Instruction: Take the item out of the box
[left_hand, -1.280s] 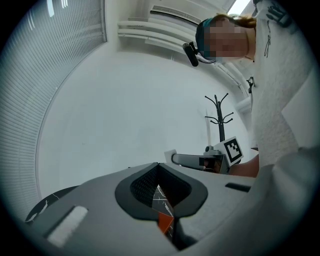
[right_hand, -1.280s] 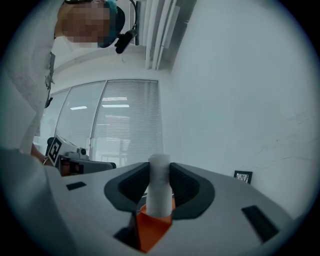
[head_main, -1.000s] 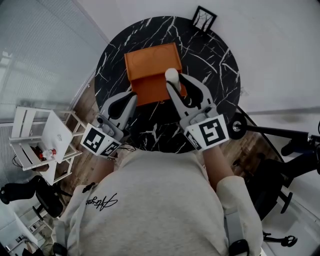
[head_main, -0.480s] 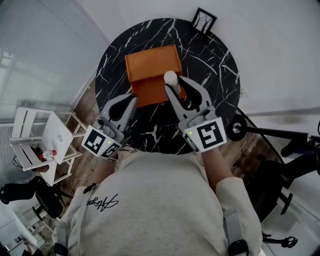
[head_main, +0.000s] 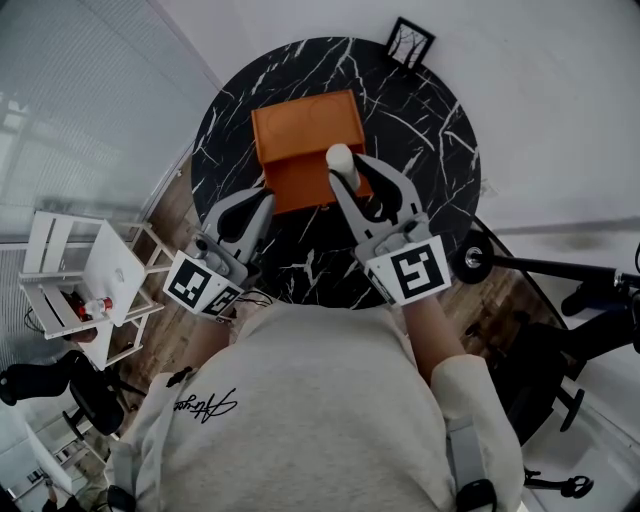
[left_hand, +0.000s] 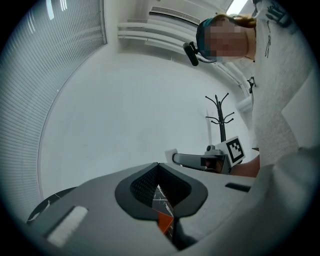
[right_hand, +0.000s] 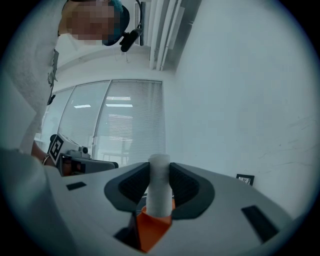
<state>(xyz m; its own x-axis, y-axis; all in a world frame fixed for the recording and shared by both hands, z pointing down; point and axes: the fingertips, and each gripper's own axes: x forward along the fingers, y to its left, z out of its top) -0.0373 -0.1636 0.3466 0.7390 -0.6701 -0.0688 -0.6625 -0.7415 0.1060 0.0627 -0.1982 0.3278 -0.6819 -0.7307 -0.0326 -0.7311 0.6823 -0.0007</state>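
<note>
Cylinder (right_hand: 159, 192), white, seemingly light and rigid, sits clamped mid-length in right tongs (head_main: 346, 168), orange box (head_main: 305, 130) just beneath; left tongs (head_main: 263, 198) alongside, shut empty.

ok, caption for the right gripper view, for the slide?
Right gripper shut on a white cylinder, orange box below.

The box (head_main: 305, 135) sits on the round table (head_main: 430, 150), a small frame (head_main: 408, 38) behind it to the right at the far edge. The right gripper (head_main: 350, 175) holds a cylinder (head_main: 340, 157) over the box's near right corner; the left gripper (head_main: 262, 197) hovers by its near left corner.
</note>
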